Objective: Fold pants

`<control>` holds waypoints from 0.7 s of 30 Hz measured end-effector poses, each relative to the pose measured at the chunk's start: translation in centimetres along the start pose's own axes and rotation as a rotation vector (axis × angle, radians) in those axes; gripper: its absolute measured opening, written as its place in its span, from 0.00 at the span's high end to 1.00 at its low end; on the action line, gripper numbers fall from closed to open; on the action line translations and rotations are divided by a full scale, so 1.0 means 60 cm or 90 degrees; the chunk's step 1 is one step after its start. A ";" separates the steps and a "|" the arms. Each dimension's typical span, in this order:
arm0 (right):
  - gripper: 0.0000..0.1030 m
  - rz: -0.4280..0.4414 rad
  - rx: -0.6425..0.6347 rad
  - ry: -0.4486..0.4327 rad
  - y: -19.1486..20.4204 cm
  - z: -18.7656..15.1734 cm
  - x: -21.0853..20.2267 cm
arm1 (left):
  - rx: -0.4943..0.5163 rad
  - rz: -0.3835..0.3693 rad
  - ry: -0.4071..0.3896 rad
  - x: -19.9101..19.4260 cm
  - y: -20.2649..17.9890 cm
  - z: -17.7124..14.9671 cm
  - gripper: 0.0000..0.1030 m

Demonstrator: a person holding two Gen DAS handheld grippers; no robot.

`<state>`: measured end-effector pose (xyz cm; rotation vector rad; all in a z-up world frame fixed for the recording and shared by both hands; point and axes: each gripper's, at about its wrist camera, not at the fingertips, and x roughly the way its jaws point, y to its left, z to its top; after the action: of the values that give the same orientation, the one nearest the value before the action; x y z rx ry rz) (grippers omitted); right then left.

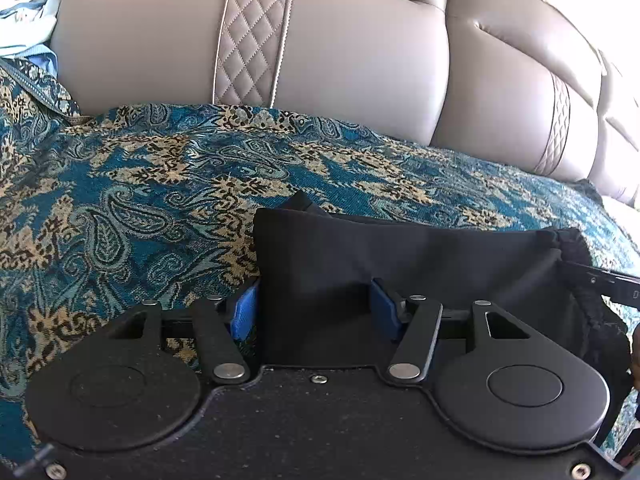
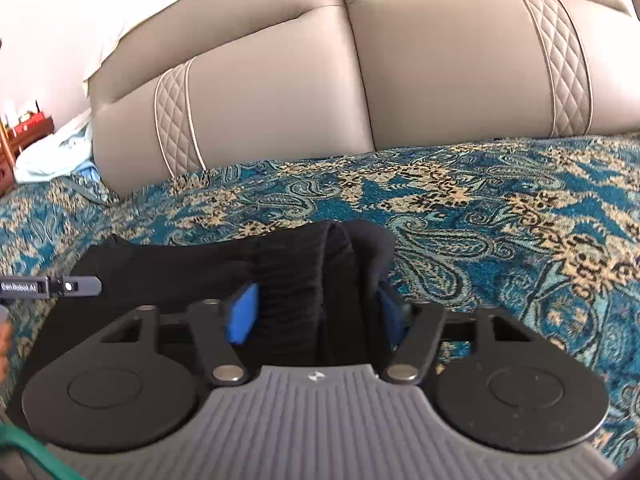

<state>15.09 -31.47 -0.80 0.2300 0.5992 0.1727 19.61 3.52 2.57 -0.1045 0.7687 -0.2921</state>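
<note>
Two claws, left and right, spread wide around smooth black pants on paisley cloth.

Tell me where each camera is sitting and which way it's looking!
Left wrist: rides on the left gripper, looking along its blue fingers at the black pants on the patterned blanket, sofa back behind; the other gripper's tip pokes in at right.
Right wrist: rides on the right gripper, facing the pants' gathered waistband; the left gripper's tip shows at left.
Both share the pants, blanket and sofa back.
</note>
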 end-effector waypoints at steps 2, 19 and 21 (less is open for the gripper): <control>0.53 0.007 0.007 0.000 0.002 -0.003 0.003 | -0.005 -0.009 -0.002 0.003 0.001 0.001 0.38; 0.67 -0.004 0.017 -0.040 0.026 -0.021 -0.001 | -0.131 0.015 -0.085 -0.025 0.022 -0.028 0.90; 0.71 -0.016 0.003 -0.054 0.041 -0.023 -0.004 | -0.109 0.044 -0.109 -0.031 0.010 -0.038 0.91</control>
<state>13.89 -28.92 -1.13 0.2326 0.5177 0.1363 16.89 4.67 2.08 -0.2605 0.6240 -0.1494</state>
